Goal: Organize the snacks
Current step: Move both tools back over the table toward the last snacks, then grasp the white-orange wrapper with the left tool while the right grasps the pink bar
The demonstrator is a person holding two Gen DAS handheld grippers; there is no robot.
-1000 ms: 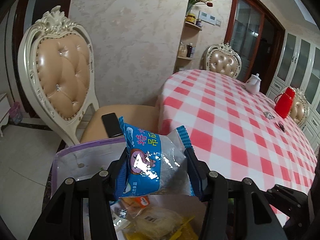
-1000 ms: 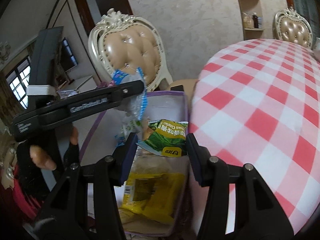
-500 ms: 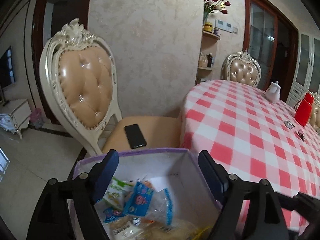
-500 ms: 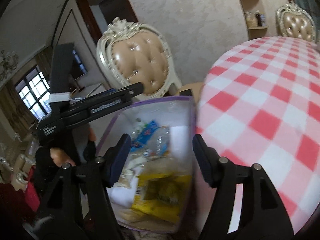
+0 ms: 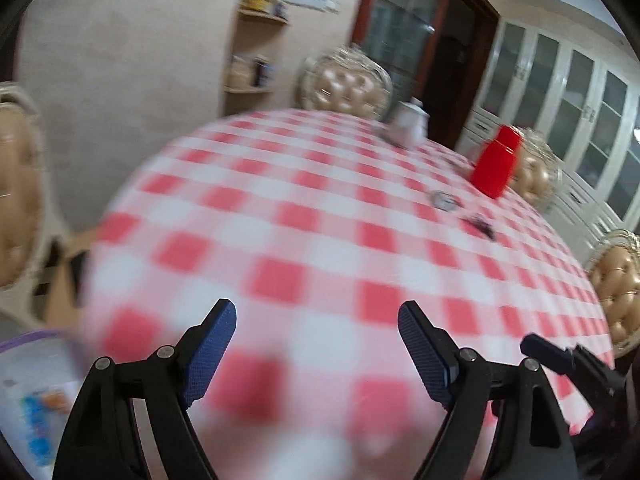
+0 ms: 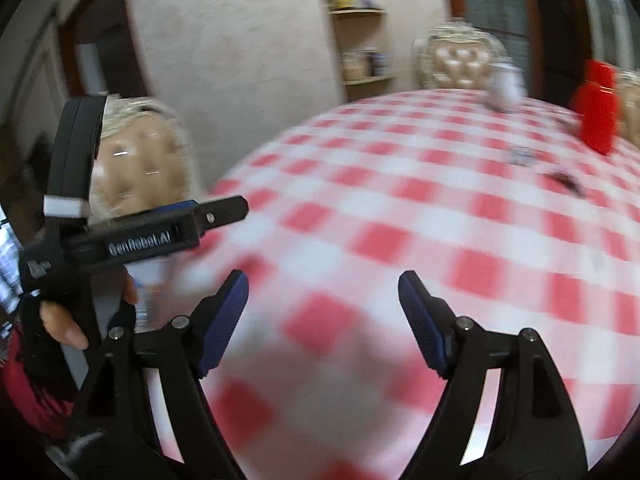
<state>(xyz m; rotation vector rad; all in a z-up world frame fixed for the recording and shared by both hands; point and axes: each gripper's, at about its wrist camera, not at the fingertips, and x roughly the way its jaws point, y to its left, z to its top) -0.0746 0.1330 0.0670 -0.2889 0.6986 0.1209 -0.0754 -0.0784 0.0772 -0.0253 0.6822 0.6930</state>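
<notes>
Red-and-white checked cloth on the round table (image 5: pixel 320 216) fills both of your wrist views, and both views are smeared with blur. Your left gripper (image 5: pixel 316 340) points down over the near part of that cloth with its blue-padded jaws spread wide and only cloth showing in the gap. The right gripper (image 6: pixel 322 312) sits in much the same downward tilt over the table edge; its jaws have just been opening and hold nothing between them either.

From the right wrist view, your left hand (image 6: pixel 64 320) shows at the left edge, fingers wrapped round the black handle (a red sleeve shows below it).

The snacks lie in the purple-rimmed white storage box (image 5: pixel 28 344), which is only partly in view at the lower left corner of the left wrist view, beside the table edge; a blue snack packet (image 5: pixel 38 432) is the one thing inside I can make out, and that only as a blur.

Farther across the table stand a red plastic jug (image 5: pixel 496 168) and a white teapot (image 5: pixel 408 122), well apart from both grippers. A cream upholstered chair (image 6: pixel 136 160) stands behind your left gripper.
</notes>
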